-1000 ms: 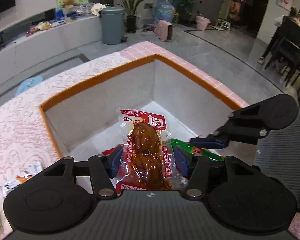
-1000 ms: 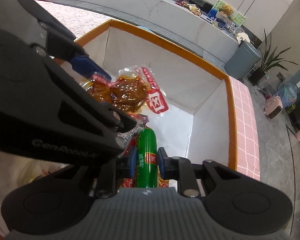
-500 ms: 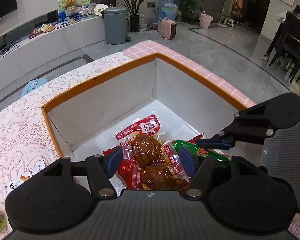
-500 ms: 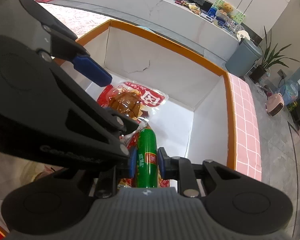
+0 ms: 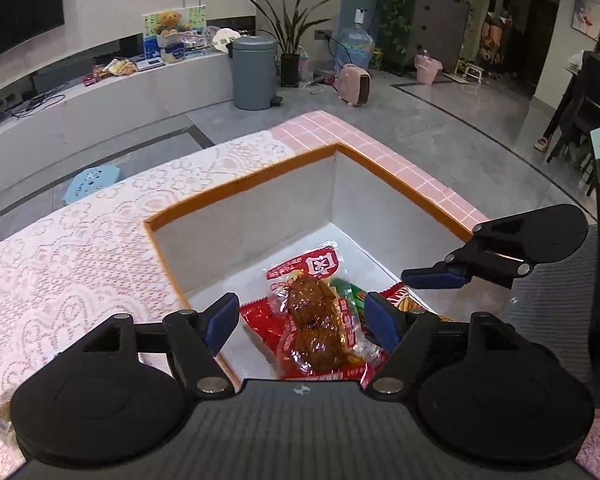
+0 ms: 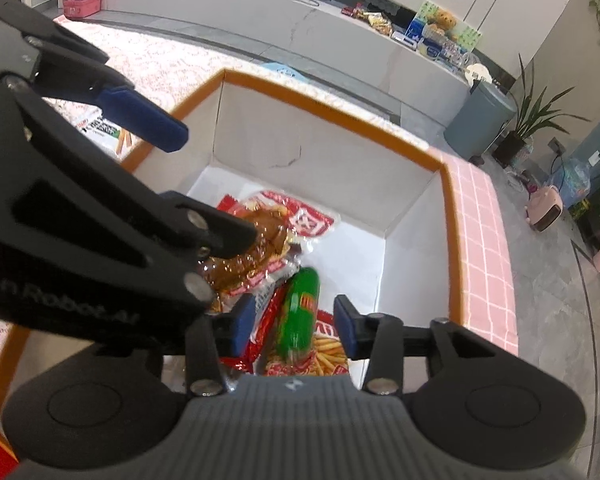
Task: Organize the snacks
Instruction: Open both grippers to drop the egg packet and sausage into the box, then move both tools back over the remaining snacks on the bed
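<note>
A white box with an orange rim (image 5: 236,184) (image 6: 332,104) sits on the lace tablecloth. In it lies a clear packet of brown braised meat (image 5: 316,328) (image 6: 256,248) on top of other red snack packets. A green sausage stick (image 6: 298,316) (image 5: 346,288) lies beside it, over a fries packet (image 6: 328,356). My left gripper (image 5: 300,322) is open above the meat packet, not touching it. My right gripper (image 6: 294,326) is open, its jaws apart on either side of the green stick, which lies loose below.
The right gripper's fingers (image 5: 432,278) reach in over the box's right side. The left gripper's body (image 6: 80,216) fills the left of the right wrist view. A printed snack packet (image 6: 100,126) lies on the lace cloth (image 5: 80,264) left of the box.
The left gripper opened and the meat packet dropped into the box. The right gripper then opened and let go of the green stick. Both grippers have lifted back a little.
</note>
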A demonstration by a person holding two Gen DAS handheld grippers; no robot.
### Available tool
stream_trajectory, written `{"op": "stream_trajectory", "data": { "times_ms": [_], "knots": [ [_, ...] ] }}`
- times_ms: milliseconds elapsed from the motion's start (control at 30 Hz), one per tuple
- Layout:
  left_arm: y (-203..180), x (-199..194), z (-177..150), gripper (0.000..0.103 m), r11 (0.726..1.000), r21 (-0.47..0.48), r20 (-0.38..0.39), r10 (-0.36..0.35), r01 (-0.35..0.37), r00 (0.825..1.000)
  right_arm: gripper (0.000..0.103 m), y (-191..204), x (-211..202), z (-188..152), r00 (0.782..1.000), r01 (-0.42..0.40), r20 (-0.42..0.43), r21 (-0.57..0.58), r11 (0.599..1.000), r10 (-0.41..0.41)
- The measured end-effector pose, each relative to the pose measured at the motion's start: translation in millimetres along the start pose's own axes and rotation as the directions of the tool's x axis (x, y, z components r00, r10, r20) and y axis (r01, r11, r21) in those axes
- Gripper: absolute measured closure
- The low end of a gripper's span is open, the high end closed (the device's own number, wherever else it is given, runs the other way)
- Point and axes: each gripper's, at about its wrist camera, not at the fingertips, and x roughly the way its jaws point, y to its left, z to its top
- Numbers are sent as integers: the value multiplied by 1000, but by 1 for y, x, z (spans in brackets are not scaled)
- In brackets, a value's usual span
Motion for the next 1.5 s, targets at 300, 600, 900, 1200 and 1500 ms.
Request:
{"op": "stream_trajectory", "data": {
  "times_ms": [300,600,900,1200,1500],
  "knots": [
    [7,-32,-8,18,998,-15,2,54,-54,999,25,15,-29,5,997,55,48,29,998,-56],
    [33,-75,-25,18,990,-96,97,113,-104,989,19,35,-65,5,979,-20,202,179,984,-17],
    [74,-104,-47,17,961,-231,161,192,-152,968,18,83,-77,11,928,-120,372,275,954,10],
    [118,-106,-84,17,926,-323,109,242,-196,964,16,139,-64,22,910,-170,409,204,964,74],
    [156,-93,-117,17,910,-374,80,227,-182,971,16,164,-37,35,926,-184,363,202,962,101]
  ]
}}
